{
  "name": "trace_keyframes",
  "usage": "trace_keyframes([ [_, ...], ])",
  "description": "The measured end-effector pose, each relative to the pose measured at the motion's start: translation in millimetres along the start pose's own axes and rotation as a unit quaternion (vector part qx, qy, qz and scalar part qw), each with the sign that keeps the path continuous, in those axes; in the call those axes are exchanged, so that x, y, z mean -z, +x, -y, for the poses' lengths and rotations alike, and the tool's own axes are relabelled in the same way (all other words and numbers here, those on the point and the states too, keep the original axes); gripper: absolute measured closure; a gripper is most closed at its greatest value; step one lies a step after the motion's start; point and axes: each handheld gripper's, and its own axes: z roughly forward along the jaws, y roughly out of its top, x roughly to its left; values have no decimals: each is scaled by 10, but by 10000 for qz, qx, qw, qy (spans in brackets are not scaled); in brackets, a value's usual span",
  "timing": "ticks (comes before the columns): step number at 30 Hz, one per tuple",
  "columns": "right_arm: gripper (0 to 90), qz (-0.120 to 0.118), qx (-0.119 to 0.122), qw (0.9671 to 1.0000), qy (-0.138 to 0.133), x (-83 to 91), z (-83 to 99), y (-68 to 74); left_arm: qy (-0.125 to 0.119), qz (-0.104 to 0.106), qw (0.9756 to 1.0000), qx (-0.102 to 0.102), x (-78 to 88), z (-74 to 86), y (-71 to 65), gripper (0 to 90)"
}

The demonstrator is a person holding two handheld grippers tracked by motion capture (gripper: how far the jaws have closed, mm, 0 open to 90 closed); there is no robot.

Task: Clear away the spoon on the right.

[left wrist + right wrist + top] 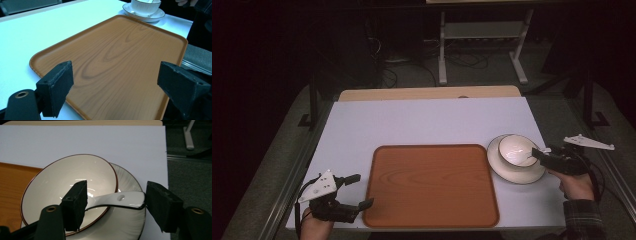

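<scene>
Reaching from the tray's right, right gripper with jaws apart straddling spoon handle in bowl on saucer, left gripper gaping at tray's left edge.

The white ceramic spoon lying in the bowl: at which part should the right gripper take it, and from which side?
Grip the white ceramic spoon at its flat handle end, which juts over the rim of the white bowl toward the person's right. Come from that side, slightly above, as the open right gripper already straddles the handle. The scoop end lies inside the bowl, harder to reach.
</scene>
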Motion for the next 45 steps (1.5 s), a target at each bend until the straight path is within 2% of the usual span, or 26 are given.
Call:
trace_keyframes([
  [5, 344, -55, 12, 9999, 111, -50, 22, 19, 6, 7, 10000, -3, -3, -1, -1, 130],
  [12, 383, -217, -113, 9995, 180, -104, 60, -10, 14, 10, 10000, -8, -5, -1, -2, 130],
  [23, 490, -214, -190, 9996, 28, -89, 59, -43, 13, 10, 10000, -4, -6, -3, -4, 130],
  [36, 610, -113, 107, 9994, -306, -13, -50, 110, 3, 9, 10000, -1, -5, -3, -3, 130],
  [45, 669, -160, 272, 9988, -379, -31, -114, 228, -5, 8, 10000, 1, -6, -4, -7, 130],
])
